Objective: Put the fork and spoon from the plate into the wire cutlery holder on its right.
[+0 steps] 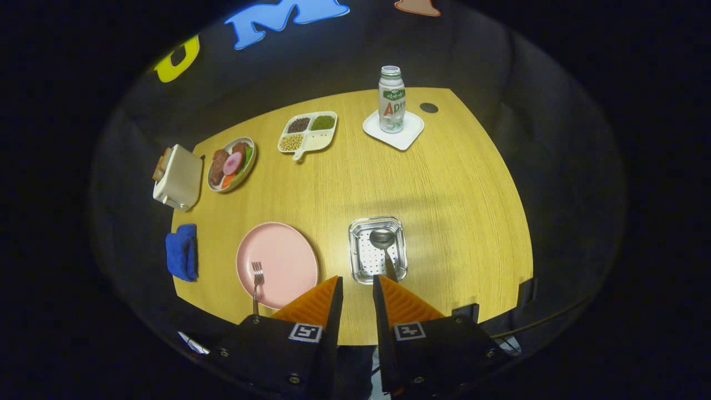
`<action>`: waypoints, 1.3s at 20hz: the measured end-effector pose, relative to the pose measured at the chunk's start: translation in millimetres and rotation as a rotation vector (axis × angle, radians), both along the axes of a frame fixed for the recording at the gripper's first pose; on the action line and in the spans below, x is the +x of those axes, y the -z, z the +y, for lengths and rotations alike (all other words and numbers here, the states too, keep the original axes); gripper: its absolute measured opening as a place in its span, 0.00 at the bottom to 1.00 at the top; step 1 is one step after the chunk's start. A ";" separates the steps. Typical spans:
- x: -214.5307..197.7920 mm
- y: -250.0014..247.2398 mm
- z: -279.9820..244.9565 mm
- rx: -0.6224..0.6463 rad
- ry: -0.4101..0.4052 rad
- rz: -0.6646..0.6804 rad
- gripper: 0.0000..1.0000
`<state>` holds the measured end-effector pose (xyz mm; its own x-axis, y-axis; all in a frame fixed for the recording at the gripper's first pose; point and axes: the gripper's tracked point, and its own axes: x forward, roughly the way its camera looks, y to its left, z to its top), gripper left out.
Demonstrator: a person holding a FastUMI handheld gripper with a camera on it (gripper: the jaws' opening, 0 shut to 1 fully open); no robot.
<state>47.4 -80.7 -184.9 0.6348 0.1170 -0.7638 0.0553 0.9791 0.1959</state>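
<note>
**Worktop contents, left to right**

Toaster (178,178) and blue cloth (182,251) at the left edge of the worktop (444,189). Plate of food (231,164), then a divided dish of beans (307,132). Pink plate (276,264) carrying the fork (256,278) on its left part. Claw (356,289): fingers apart, gripping nothing, raised above the near edge. Wire cutlery holder (377,249), just right of the plate, with the spoon (384,244) in it. Bottle (391,100) on a white coaster (394,130), far side.
</note>
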 end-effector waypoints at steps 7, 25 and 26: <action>-6.3 -17.4 64.6 -0.014 -0.065 -0.202 0.32; -66.4 126.5 226.9 -0.007 -0.377 0.116 0.33; -68.6 134.1 231.1 -0.007 -0.385 0.136 0.36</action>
<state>-21.2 150.4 -319.0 0.4389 0.3206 -0.8394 -0.2907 0.9346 0.2050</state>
